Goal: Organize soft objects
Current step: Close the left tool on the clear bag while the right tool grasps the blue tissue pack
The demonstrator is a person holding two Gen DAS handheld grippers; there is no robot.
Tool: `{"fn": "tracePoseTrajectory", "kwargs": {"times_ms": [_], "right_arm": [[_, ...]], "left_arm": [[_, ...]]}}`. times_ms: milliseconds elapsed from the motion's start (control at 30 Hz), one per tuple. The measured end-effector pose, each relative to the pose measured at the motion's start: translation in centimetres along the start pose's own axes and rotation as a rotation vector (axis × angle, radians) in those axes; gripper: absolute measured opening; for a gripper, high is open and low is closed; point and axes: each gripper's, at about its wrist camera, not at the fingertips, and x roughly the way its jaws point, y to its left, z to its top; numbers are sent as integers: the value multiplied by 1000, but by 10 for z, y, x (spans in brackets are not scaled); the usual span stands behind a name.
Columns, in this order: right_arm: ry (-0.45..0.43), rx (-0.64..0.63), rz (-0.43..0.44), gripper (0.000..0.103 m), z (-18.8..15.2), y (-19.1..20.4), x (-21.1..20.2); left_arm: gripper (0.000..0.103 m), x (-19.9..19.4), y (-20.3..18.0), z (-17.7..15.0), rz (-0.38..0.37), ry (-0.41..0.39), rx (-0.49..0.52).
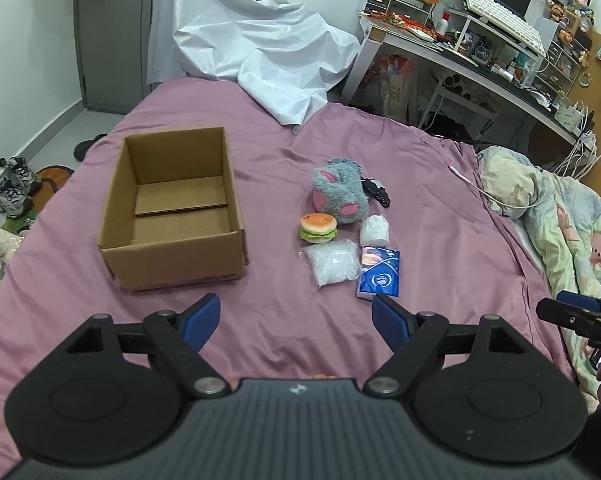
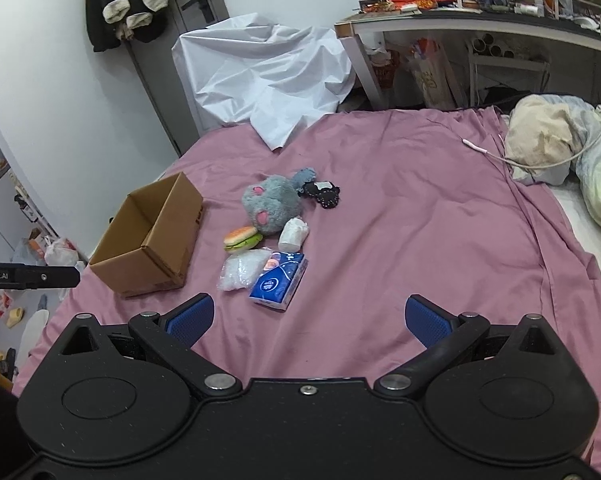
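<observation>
An open, empty cardboard box (image 1: 172,216) (image 2: 148,244) stands on the purple bed sheet. To its right lie a grey and pink plush (image 1: 340,192) (image 2: 270,204), a toy burger (image 1: 318,228) (image 2: 242,238), a small white roll (image 1: 374,230) (image 2: 294,234), a clear bag of white stuffing (image 1: 332,266) (image 2: 242,268), a blue tissue pack (image 1: 380,274) (image 2: 280,280) and a small black item (image 1: 376,192) (image 2: 322,194). My left gripper (image 1: 296,320) is open and empty, short of the pile. My right gripper (image 2: 308,316) is open and empty, near the tissue pack.
A crumpled white sheet (image 1: 252,44) (image 2: 268,76) lies at the far end of the bed. A rumpled quilt and pillow (image 1: 540,204) (image 2: 560,148) with a white cable are at the right. A cluttered desk (image 1: 480,48) stands beyond. Shoes (image 1: 14,188) lie on the floor at the left.
</observation>
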Motion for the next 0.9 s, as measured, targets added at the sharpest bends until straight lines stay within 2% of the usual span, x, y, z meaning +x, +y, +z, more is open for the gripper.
{"fn": "tracePoseTrajectory", "kwargs": {"times_ms": [300, 433, 600, 800, 900], "right_arm": [[29, 5, 10, 102, 6, -7, 22], [53, -2, 31, 96, 11, -5, 39], [89, -16, 56, 95, 15, 0, 60], [115, -34, 72, 81, 23, 6, 84], [127, -35, 79, 73, 27, 6, 94]], "left_arm": [[79, 32, -6, 4, -37, 24, -9], [78, 46, -5, 9, -49, 28, -15], [76, 65, -3, 15, -76, 42, -35], [73, 90, -4, 25, -99, 52, -6], [70, 104, -1, 30, -116, 61, -24]]}}
